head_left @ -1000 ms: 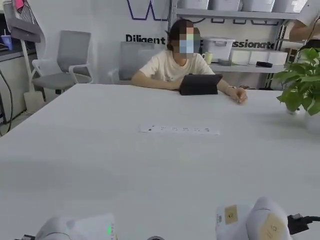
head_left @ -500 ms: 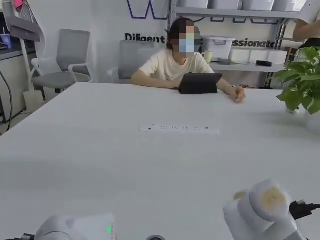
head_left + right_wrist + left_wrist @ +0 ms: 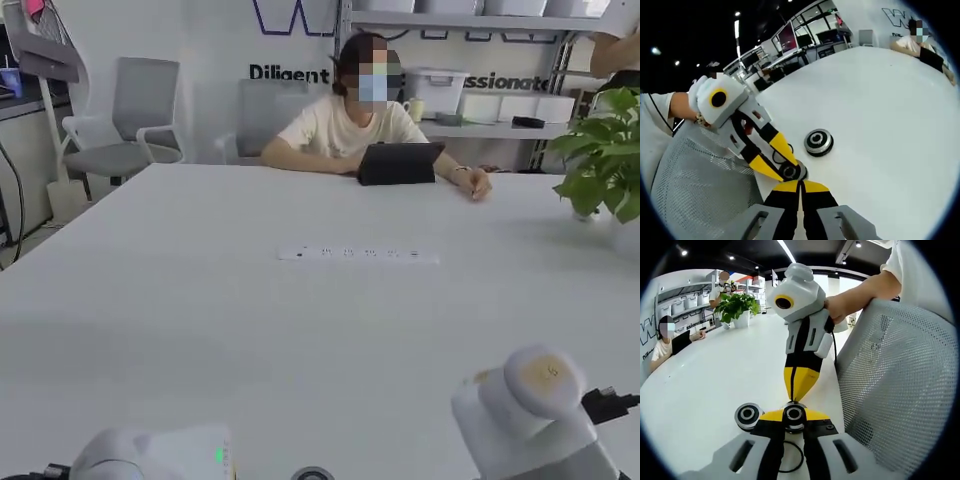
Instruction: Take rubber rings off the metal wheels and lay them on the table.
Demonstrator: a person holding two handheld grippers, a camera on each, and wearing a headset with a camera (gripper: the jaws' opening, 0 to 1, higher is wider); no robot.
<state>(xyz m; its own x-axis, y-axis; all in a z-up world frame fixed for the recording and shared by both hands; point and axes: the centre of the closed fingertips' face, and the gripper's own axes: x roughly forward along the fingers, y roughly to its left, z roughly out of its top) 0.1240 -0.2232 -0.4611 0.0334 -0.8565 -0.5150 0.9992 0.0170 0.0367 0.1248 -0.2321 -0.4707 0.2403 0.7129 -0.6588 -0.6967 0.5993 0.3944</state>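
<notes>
At the near edge of the table [image 3: 700, 390], the left gripper [image 3: 793, 424] clamps one metal wheel [image 3: 794, 414] between its yellow tips. The right gripper [image 3: 800, 186] comes in from opposite, jaws pinched narrow with the tip touching that wheel; cannot tell if it has the ring. Second wheel [image 3: 748, 415] sits just beside on the table, and a loose black rubber ring [image 3: 801, 458] lies under the left jaws.
</notes>
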